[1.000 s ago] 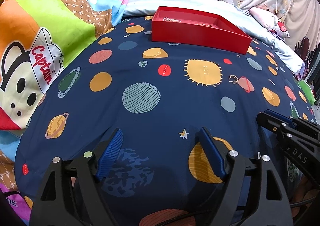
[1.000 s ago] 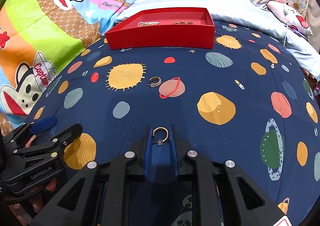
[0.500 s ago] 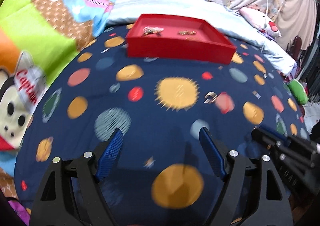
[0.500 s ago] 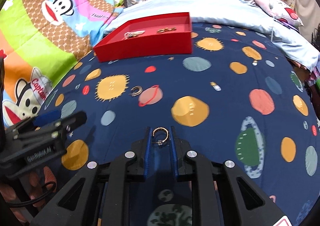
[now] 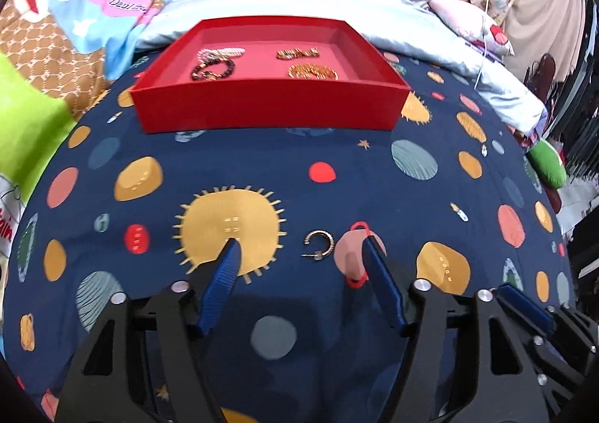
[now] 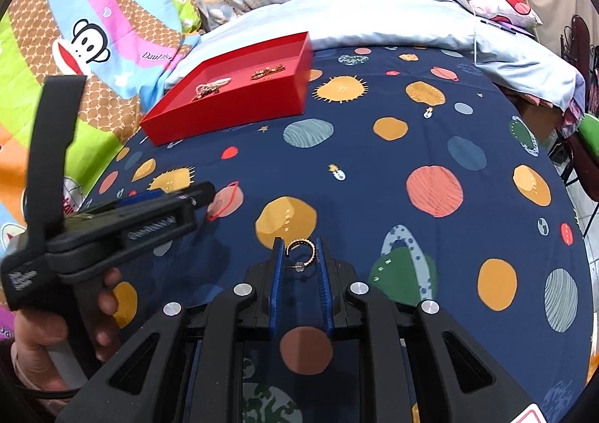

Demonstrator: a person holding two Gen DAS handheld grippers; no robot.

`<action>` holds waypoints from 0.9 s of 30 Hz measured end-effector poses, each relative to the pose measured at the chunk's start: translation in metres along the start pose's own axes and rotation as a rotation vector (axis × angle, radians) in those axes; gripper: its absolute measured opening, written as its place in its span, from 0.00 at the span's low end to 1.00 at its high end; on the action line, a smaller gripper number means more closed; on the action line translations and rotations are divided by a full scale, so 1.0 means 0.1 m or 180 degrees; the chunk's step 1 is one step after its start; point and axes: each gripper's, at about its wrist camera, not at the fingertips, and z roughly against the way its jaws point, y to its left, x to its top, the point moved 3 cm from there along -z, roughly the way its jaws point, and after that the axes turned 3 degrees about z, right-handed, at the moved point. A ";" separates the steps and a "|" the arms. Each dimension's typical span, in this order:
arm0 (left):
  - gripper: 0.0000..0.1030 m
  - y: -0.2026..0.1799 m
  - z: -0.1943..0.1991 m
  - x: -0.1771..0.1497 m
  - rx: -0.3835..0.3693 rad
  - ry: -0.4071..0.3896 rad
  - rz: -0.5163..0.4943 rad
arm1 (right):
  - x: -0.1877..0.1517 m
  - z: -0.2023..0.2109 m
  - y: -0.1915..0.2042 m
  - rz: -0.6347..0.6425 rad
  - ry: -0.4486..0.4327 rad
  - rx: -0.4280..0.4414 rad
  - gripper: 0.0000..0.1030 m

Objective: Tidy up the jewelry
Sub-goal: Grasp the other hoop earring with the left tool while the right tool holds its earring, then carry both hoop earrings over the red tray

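The right claw (image 6: 298, 248) is pinched narrow on a gold hoop earring (image 6: 301, 253), the hoop standing between the blue pads at their tips with its post pointing to the side; held that way it can be dropped without snagging. The claw is held above the bedspread (image 6: 374, 168), so the earring is clear of the cloth.

The left claw (image 5: 299, 254) is spread wide and low over the bed, its two fingers straddling a second hoop earring (image 5: 320, 245) that lies flat on the dark fabric, nearer the right finger than the left. That wide straddle looks like the set-up for a pick: closing should bring the pads in on the hoop, though a thin ring lying flat on soft cloth may slip or tilt as they meet.

Farther off sits the red tray (image 5: 262, 112), open-topped with low walls, already holding a dark bead bracelet (image 5: 213, 69) at the left and gold chains (image 5: 312, 71) at the right. The right part of its floor is bare, which seems the likely spot for the pair. Between claws and tray the bedspread is open, with nothing to steer around; the near wall is the only edge to lift over. Pillows (image 5: 299, 22) crowd the tray's far side.
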 end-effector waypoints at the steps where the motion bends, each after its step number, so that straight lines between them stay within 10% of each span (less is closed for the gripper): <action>1: 0.56 -0.01 -0.04 -0.01 0.0019 0.0035 -0.0013 | 0.00 -0.01 -0.02 -0.0013 0.0002 0.0004 0.15; 15: 0.17 -0.12 -0.06 -0.02 0.0205 -0.0076 -0.0235 | 0.00 -0.06 -0.05 -0.0062 0.0014 0.0033 0.15; 27: 0.16 0.01 0.08 -0.08 0.0045 -0.0029 -0.0092 | 0.04 0.05 0.00 -0.0062 -0.0046 0.0058 0.15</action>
